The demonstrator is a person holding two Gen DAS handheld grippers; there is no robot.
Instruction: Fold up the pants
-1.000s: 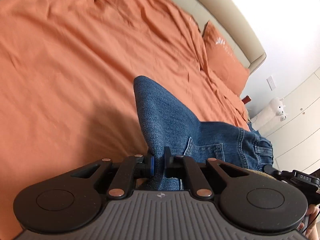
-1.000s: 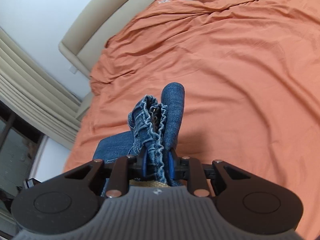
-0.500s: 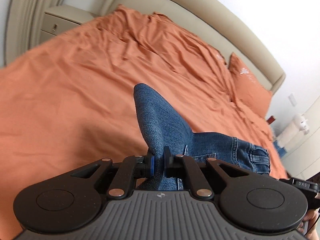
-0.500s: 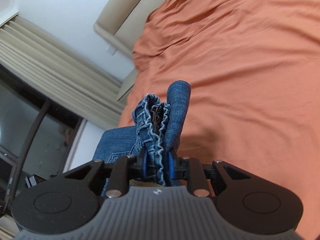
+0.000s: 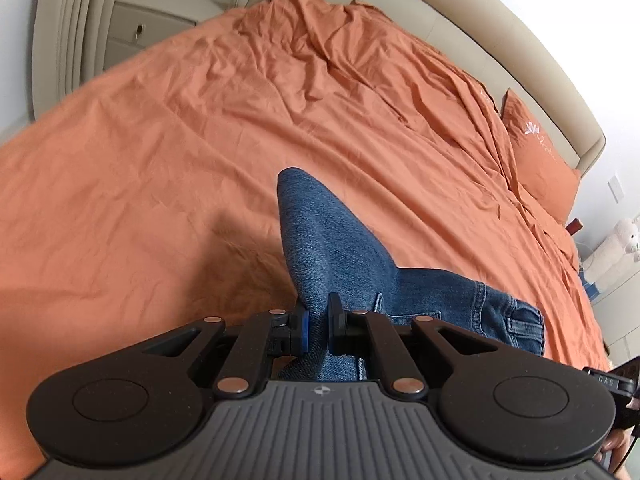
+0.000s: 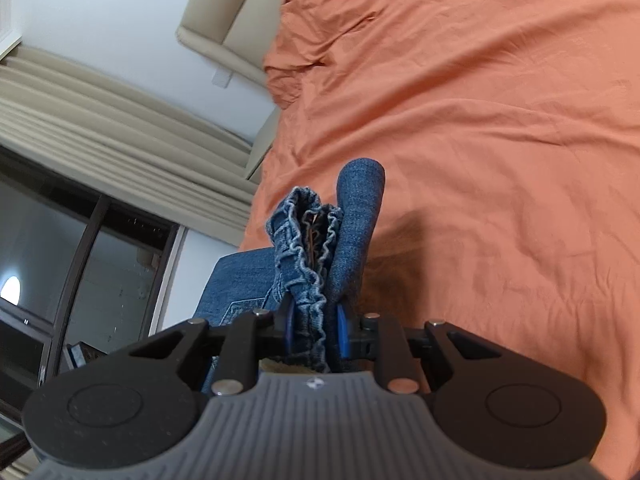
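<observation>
Left wrist view: the left gripper [image 5: 317, 326] is pinching a fold of the blue denim pants [image 5: 332, 248], its jaws pressed together on the cloth with blue pads showing at either side of it. Ahead of the jaws a rounded peak of denim is rising, and off to their right the rest of the garment is trailing away, a pocket seam and the gathered waistband [image 5: 524, 322] showing. Beyond and beneath the fabric the orange bedsheet [image 5: 180, 152] is spreading out, wrinkled, with an orange pillow [image 5: 538, 160] far ahead to the right against the beige headboard [image 5: 460, 28].

Right wrist view: the right gripper [image 6: 314, 328] is clamping a thick bunch of the pants [image 6: 358, 224], its jaws closing on the ruffled elastic waistband [image 6: 310, 248] and a smooth denim fold beside it. Both are standing up just ahead of the jaws. Left of the jaws more denim is hanging lower, with stitching on it. To the right the bedsheet [image 6: 500, 140] is filling the scene; far left, beige curtains [image 6: 100, 120] are hanging over a dark window [image 6: 60, 280].
</observation>
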